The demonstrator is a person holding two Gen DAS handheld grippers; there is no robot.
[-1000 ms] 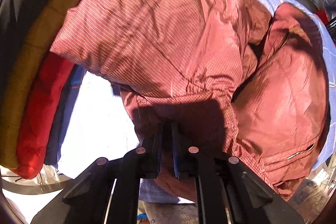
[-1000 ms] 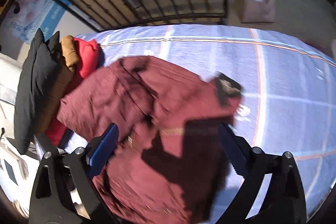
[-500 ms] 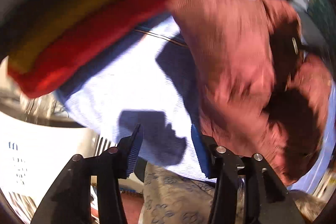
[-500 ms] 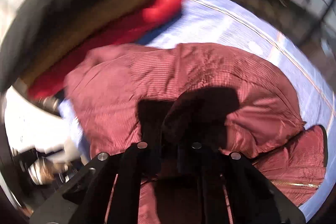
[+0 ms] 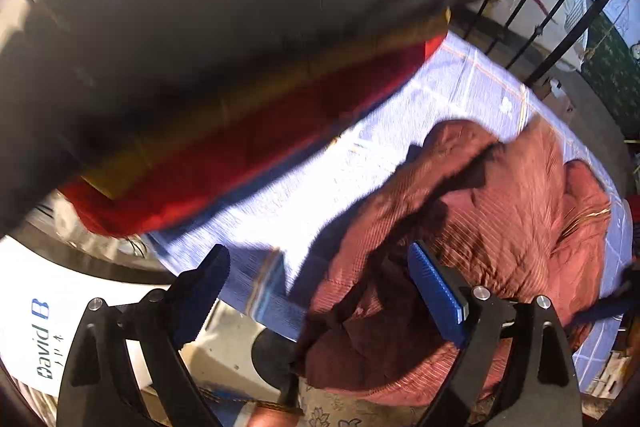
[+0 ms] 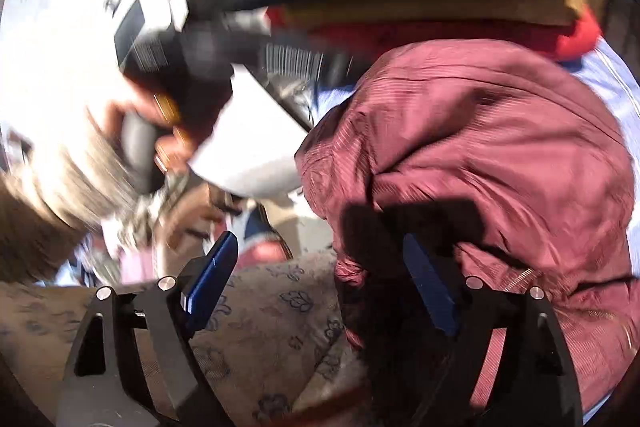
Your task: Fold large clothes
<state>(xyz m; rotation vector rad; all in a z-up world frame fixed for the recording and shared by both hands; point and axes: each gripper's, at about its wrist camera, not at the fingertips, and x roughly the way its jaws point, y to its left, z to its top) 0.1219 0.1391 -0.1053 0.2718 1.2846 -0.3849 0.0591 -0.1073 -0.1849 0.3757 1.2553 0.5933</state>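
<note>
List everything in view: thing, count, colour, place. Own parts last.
jacket: one, maroon, crumpled on the bedsheet.
bedsheet: one, pale blue with orange lines, under the jacket.
folded clothes: one stack, black, mustard, red, blue, at the sheet's edge.
railing: one, black metal, beyond the bed.
white box: one, printed lettering, beside the bed.
left gripper: fingers blue-padded, just opened, empty.
right gripper: fingers blue-padded, just opened, empty.

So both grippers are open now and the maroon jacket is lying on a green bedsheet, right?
Not quite: the bedsheet is pale blue-white with thin lines, not green, as the left wrist view shows. The left gripper and right gripper are open, and the maroon jacket lies on it.
</note>
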